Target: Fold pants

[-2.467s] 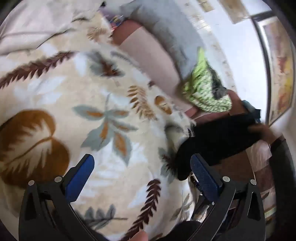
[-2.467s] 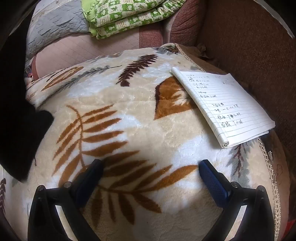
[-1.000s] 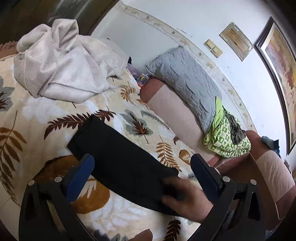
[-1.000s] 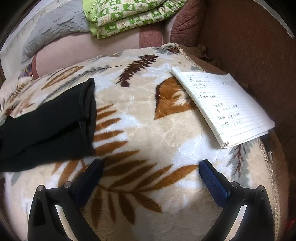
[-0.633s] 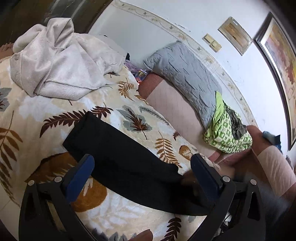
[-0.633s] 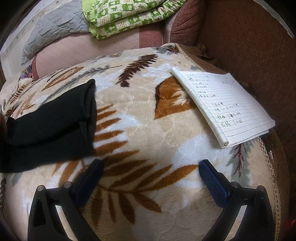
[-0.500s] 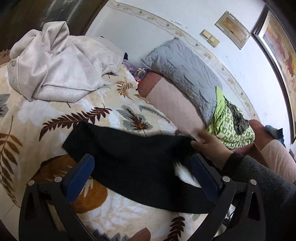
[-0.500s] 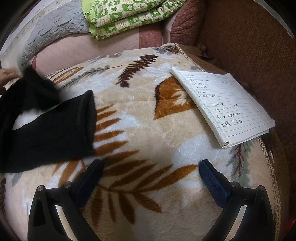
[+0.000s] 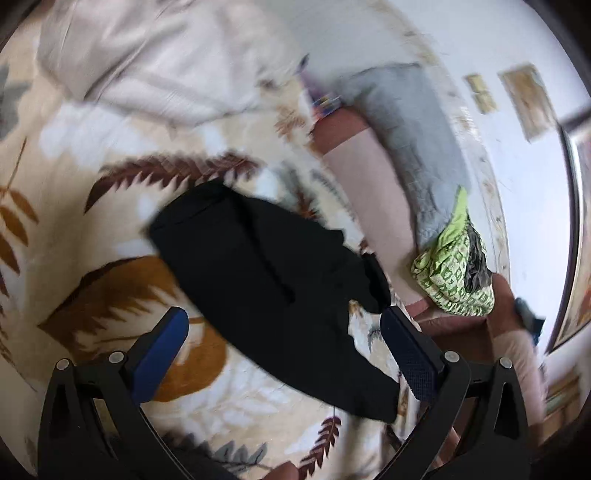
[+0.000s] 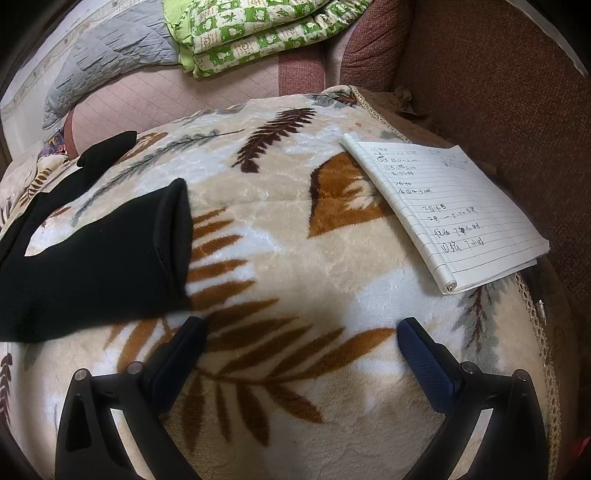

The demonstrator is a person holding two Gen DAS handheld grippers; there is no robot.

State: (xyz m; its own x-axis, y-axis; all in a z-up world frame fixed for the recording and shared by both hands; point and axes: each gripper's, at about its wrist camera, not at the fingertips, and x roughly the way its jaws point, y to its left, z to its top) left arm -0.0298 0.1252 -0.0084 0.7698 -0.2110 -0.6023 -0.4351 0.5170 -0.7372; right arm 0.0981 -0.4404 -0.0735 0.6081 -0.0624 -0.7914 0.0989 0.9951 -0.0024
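Black pants (image 9: 273,288) lie spread on a cream leaf-print blanket (image 9: 92,155), the picture blurred by motion. My left gripper (image 9: 284,332) hovers over them, open, with nothing between its blue pads. In the right wrist view the pants (image 10: 96,254) lie at the left, one leg end facing me and the other leg angling off behind it. My right gripper (image 10: 301,334) rests open above bare blanket (image 10: 295,258), just right of that leg end.
A lined notepad (image 10: 443,210) with handwriting lies on the blanket's right edge beside a brown sofa arm (image 10: 498,74). A pale crumpled garment (image 9: 147,62) sits at the far end. A grey pillow (image 9: 406,129) and a green patterned folded cloth (image 10: 258,26) lie on the pink seat behind.
The hand that spread one pant leg outward has left the view. The left gripper has swung closer over the pants. The right gripper has not moved.
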